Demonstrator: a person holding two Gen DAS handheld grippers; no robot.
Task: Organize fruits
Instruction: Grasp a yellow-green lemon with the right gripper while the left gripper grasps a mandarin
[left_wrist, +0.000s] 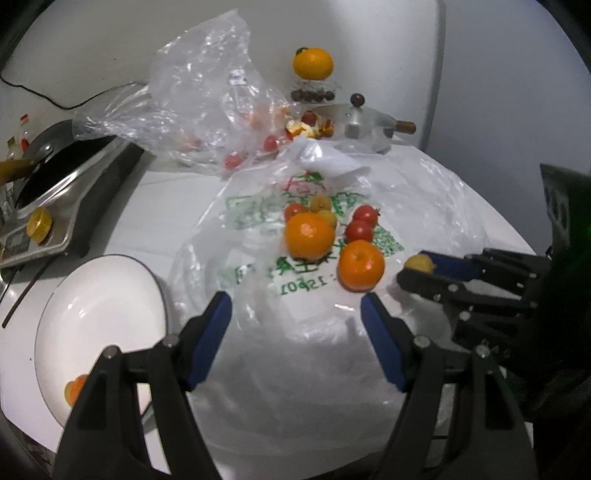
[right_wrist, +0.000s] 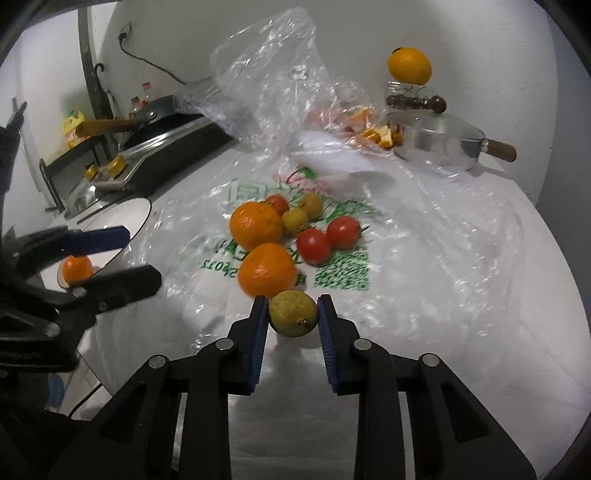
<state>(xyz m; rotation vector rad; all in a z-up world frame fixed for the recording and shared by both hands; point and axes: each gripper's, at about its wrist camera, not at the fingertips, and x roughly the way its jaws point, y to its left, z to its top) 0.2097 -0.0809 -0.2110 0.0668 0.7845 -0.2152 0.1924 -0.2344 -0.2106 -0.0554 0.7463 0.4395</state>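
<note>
My right gripper (right_wrist: 293, 317) pinches a small yellow-green fruit (right_wrist: 293, 313) over the printed plastic bag (right_wrist: 406, 236). Left gripper (left_wrist: 296, 308) spread wide — nothing in it, beside the white plate (left_wrist: 99, 295).

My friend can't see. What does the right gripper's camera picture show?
The right gripper pinches a small yellow-green fruit above a printed plastic bag holding two oranges, tomatoes and more small fruits. The open left gripper hovers by a white plate with one orange.
</note>
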